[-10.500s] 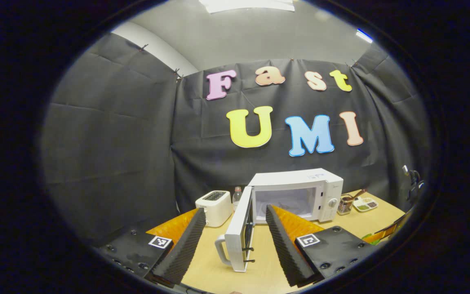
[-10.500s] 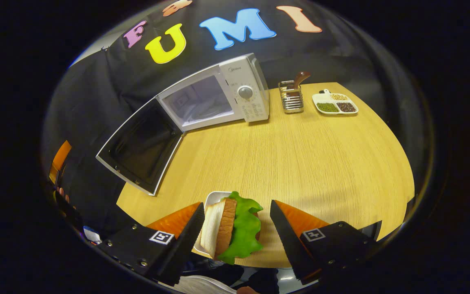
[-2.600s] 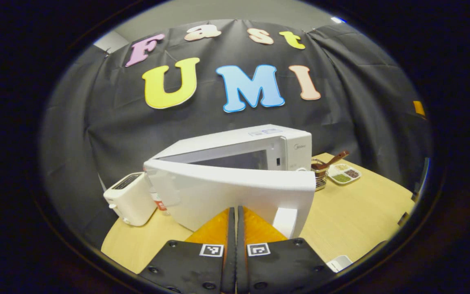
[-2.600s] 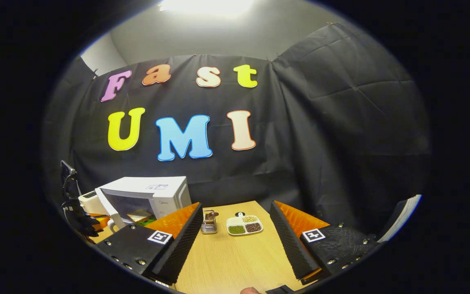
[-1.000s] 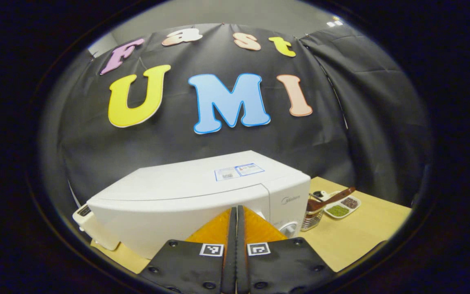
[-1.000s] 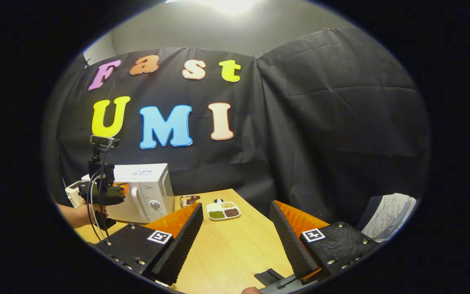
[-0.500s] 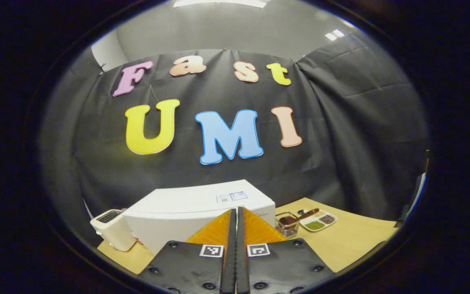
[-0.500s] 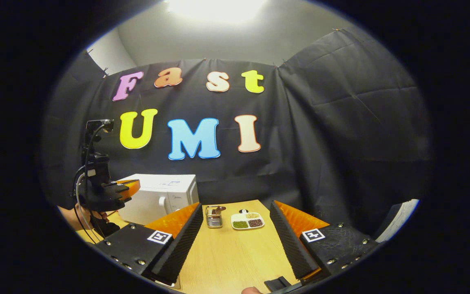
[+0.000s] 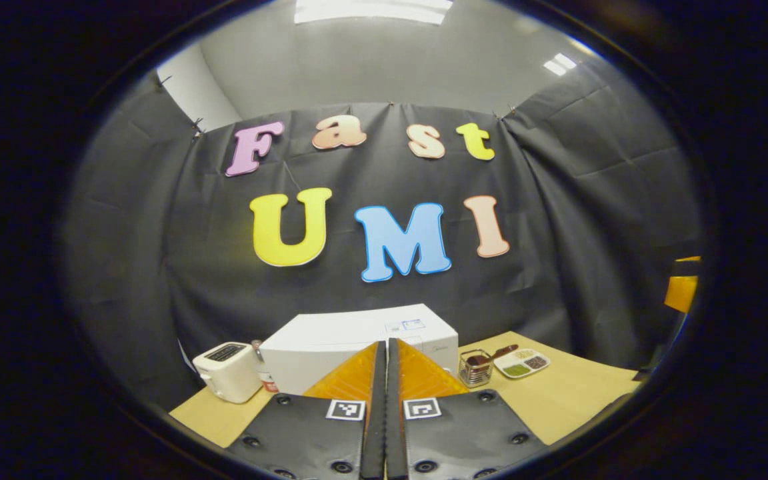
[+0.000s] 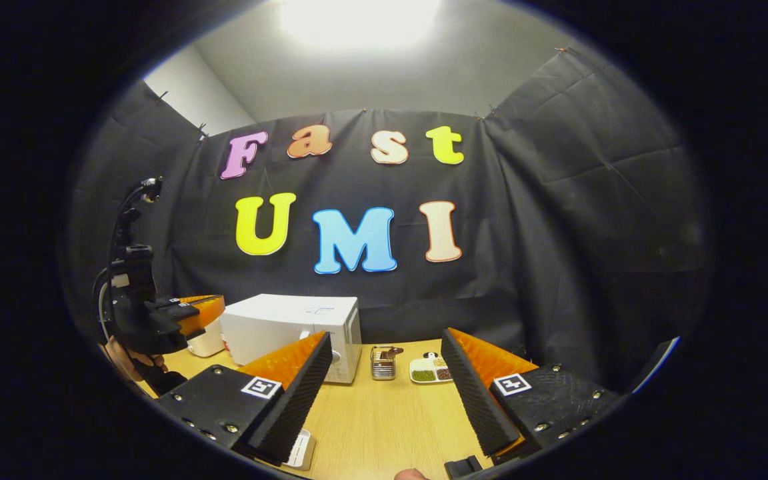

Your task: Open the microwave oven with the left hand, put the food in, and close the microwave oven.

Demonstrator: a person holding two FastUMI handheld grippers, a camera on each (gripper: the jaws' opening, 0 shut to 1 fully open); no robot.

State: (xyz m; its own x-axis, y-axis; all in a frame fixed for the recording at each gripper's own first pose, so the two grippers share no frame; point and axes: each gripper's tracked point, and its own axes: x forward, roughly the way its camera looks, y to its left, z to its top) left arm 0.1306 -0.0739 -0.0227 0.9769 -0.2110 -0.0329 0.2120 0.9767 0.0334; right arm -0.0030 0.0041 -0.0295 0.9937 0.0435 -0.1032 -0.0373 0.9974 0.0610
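Left gripper, fingers pressed together on nothing, hangs just before the closed microwave at the bench's back edge, nearer it than the gaping, empty right gripper.

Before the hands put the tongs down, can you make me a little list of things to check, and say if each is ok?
1. Microwave door shut: ok, front looks flush.
2. Food inside: cannot tell, door hides it.
3. Left tongs shut and holding nothing: ok, fingers pressed together.
4. Right tongs open and holding nothing: ok.
5. Left tongs away from the microwave: ok, held in the air beside it in the right gripper view.
6. Metal holder and snack tray standing untouched on the table: ok.
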